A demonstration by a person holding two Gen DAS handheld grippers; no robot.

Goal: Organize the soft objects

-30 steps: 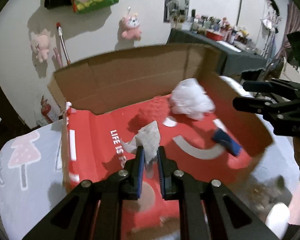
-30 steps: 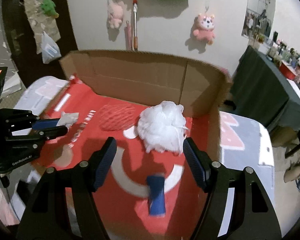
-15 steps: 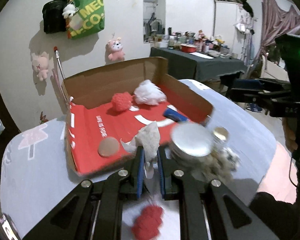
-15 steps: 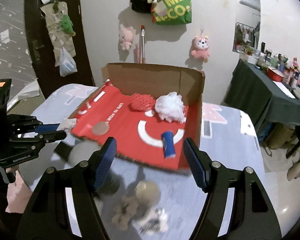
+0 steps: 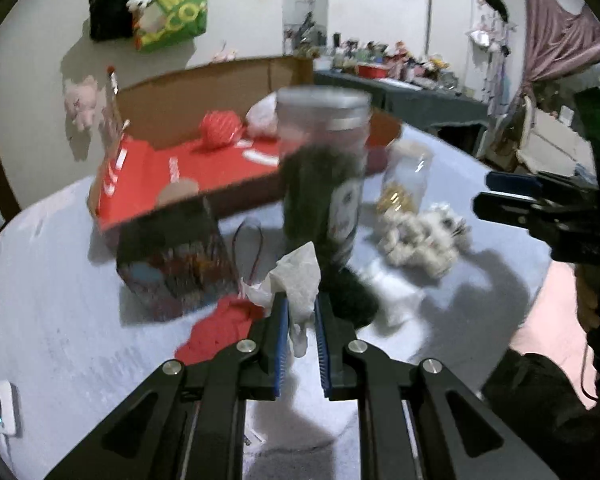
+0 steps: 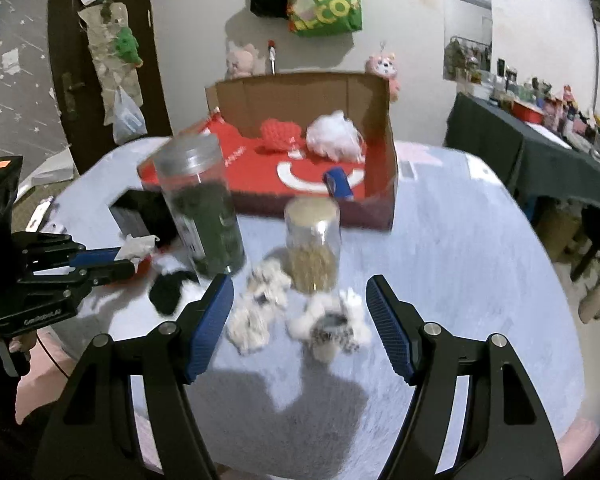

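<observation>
One round table with a pale blue cloth, everything sits on it. One cardboard box at the far side, red liner inside, holding three soft items: one red mesh ball, one white puff, one blue roll.

Two clear jars in front of the box: tall jar with dark green fill, short jar with tan fill. One dark small box left of the tall jar.

Loose soft items on the cloth: two white fuzzy pieces between and just ahead of my right fingers, one black piece near the tall jar's base, one red piece under my left fingers.

My left gripper: pads pressed together on one crumpled white tissue, held above the cloth, angled downward, near the tall jar.

My right gripper: jaws spread wide, nothing between the pads, angled down over the fuzzy pieces, not touching them.
</observation>
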